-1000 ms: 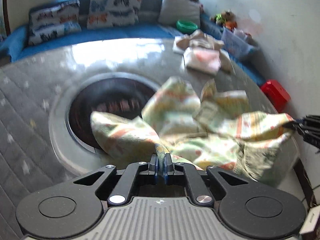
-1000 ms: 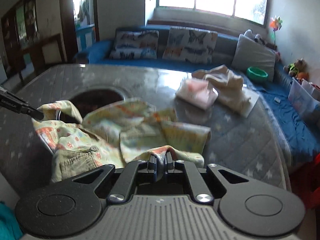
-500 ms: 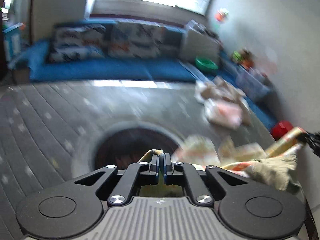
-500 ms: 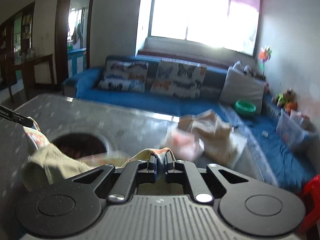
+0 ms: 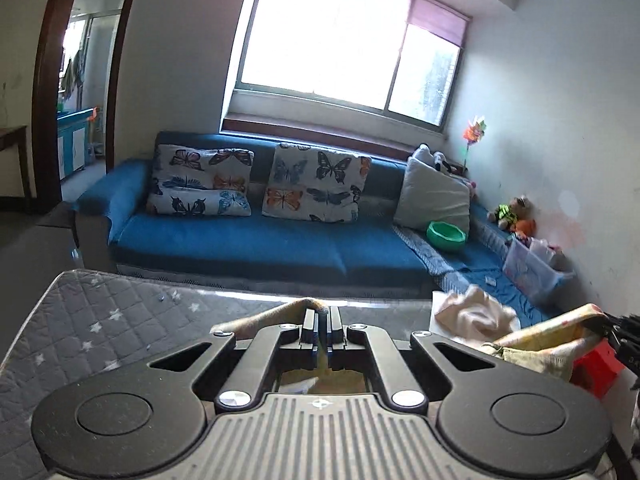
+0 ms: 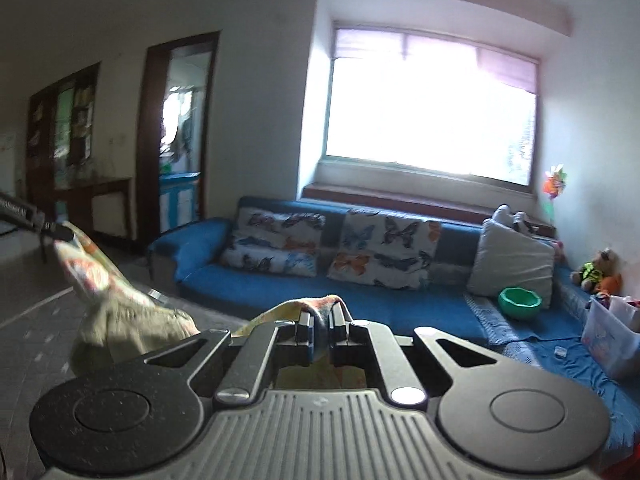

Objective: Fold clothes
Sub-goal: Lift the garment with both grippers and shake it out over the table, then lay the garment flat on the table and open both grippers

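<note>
Both hand-held grippers had risen since a second earlier, when the patterned garment lay crumpled over the dark round inset of the table; now the cameras looked out level at the room and the cloth hung stretched between them.

The left hand-held gripper had its jaws pressed together on a fold of the garment, a cream edge curling up over its fingertips. From the left wrist view the cloth ran off to the right, where the right hand-held gripper pinched its far corner near a red object. The right hand-held gripper was likewise clamped on a bunched orange-and-cream hem. In that view the garment trailed to the left, blurred, up to the left hand-held gripper, which gripped its tip.

Below lay the table, covered in grey quilting with white stars. A pile of pale clothes sat at its far right edge. Behind stood a blue sofa with butterfly cushions, a green bowl and a bright window.

No writing could be read on anything; small markings on the gripper bodies were too small to make out.
</note>
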`<state>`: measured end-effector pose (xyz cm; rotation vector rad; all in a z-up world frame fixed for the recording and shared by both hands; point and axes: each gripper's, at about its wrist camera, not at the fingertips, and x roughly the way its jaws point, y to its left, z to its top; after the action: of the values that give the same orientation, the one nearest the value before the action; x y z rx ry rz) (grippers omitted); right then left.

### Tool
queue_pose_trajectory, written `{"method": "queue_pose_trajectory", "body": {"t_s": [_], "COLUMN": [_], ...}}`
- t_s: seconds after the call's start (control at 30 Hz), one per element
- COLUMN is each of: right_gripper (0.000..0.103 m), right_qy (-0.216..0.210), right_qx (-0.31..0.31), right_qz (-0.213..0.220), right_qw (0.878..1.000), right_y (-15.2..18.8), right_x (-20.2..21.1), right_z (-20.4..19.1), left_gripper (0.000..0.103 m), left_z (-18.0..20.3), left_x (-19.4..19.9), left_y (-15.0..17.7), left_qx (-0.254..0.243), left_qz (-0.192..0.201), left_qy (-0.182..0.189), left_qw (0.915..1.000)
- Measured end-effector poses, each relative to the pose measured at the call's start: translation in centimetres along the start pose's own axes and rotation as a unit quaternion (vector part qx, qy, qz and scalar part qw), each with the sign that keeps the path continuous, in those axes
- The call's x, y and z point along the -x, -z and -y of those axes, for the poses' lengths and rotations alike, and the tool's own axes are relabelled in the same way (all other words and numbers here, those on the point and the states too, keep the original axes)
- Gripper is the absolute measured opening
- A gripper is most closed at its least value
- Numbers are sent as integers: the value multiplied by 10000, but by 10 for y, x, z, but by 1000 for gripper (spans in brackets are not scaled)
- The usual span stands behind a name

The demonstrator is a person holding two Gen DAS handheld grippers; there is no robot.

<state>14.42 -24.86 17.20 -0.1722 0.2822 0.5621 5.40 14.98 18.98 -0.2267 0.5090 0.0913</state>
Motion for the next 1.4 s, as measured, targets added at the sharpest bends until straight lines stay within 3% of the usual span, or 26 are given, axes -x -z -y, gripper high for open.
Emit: {"method": "queue_pose_trajectory", "body": {"t_s": [0.1, 0.23, 0.33, 0.43, 0.53, 0.6, 0.67, 0.8, 0.87, 1.07, 1.3, 1.4], "right_gripper": [6, 6, 6, 6, 15, 18, 18, 26, 33, 39, 50, 50], "right_qy": [-250, -662, -971, -1193, -1340, -1385, -1348, -1273, -1309, -1470, -1224, -1118], "right_qx": [196, 406, 557, 631, 714, 737, 736, 770, 808, 698, 446, 338], "right_qz": [-322, -1022, -1787, -2497, -3013, -3186, -3200, -2864, -2651, -2694, -2605, -2566], "right_qw": [9990, 9917, 9775, 9589, 9414, 9348, 9349, 9465, 9519, 9492, 9566, 9594], "right_y": [23, 67, 111, 151, 179, 186, 182, 158, 146, 162, 179, 187], "right_x": [17, 37, 46, 50, 56, 61, 69, 77, 77, 46, 5, -13], "right_z": [-6, -25, -40, -51, -56, -54, -46, -40, -40, -58, -58, -58], "left_gripper": [4, 4, 5, 5, 9, 13, 22, 33, 45, 47, 47, 47], "left_z": [-1, -2, -6, -12, -14, -16, -19, -21, -20, -26, -18, -10], "left_x": [13, 19, 14, 3, 3, 6, 14, 26, 30, 22, -11, -30], "left_y": [31, 92, 145, 192, 221, 229, 228, 213, 206, 207, 217, 214], "left_qx": [-155, -273, -125, 135, 183, 201, 174, 35, -53, 80, 430, 455], "left_qz": [-303, -1038, -1798, -2511, -2869, -2941, -2845, -2512, -2346, -2288, -2139, -2053], "left_qy": [26, 73, 148, 259, 362, 392, 383, 369, 342, 253, 516, 549], "left_qw": [9994, 9942, 9835, 9675, 9571, 9548, 9578, 9672, 9715, 9731, 9745, 9761]}}
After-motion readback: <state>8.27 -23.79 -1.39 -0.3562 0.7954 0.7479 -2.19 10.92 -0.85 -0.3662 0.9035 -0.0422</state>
